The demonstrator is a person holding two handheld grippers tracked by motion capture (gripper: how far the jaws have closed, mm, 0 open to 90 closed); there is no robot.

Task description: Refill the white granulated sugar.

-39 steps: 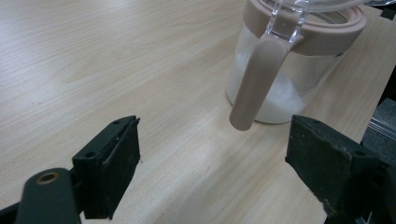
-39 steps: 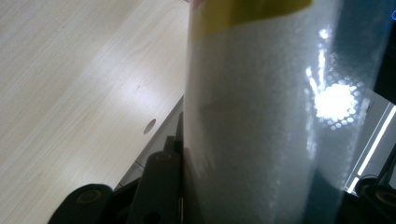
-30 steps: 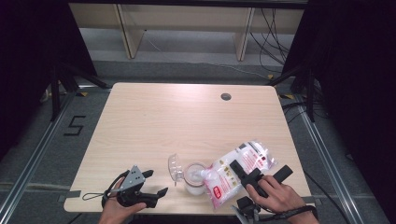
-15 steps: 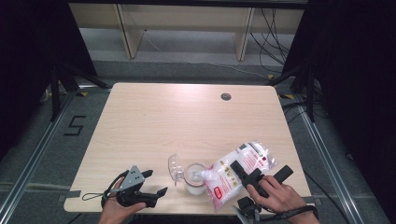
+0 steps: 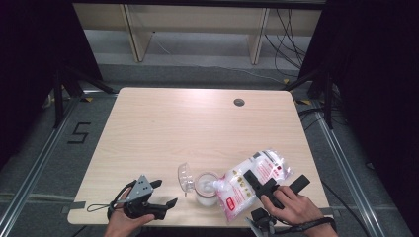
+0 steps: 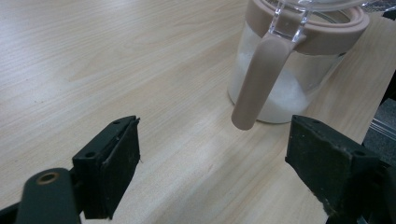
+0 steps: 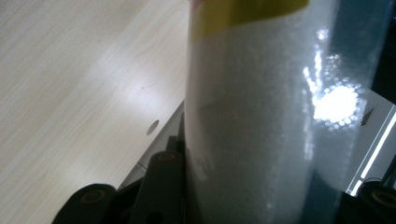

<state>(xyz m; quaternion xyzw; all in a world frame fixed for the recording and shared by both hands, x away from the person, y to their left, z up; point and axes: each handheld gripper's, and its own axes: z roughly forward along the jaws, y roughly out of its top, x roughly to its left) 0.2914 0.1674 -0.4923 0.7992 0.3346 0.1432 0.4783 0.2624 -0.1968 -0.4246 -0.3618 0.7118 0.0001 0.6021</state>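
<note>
**Pale wood, white grains: pouring a bag into a jar**

Pale wood-grain counter [image 5: 163,133] carries everything near its front edge. At the near left, the left gripper [image 5: 165,193] rests low on the counter with its jaws spread wide and nothing between them; in the left gripper view its pads frame the jar without touching it. Just right of it stands the glass jar [image 5: 206,189], with a beige collar and a beige handle [image 6: 256,84], its clear lid [image 5: 185,176] flipped open to the left and a layer of white grains already in the bottom. Further right, the right gripper [image 5: 259,183] clamps the plastic bag [image 5: 249,185] across its middle, tilting it so the bag's left corner sits at the jar's mouth.

To pour well, I would keep that corner directly over the opening, raise the bag's far end slowly so the grains run in a thin stream, and bring the idle left gripper to the handle if the jar starts to shift.

The bag bears red and white printed panels, but the writing is too small to read; the right gripper view adds a yellow band, also unreadable. A "5" [image 5: 79,133] is marked on the floor at the left.
</note>
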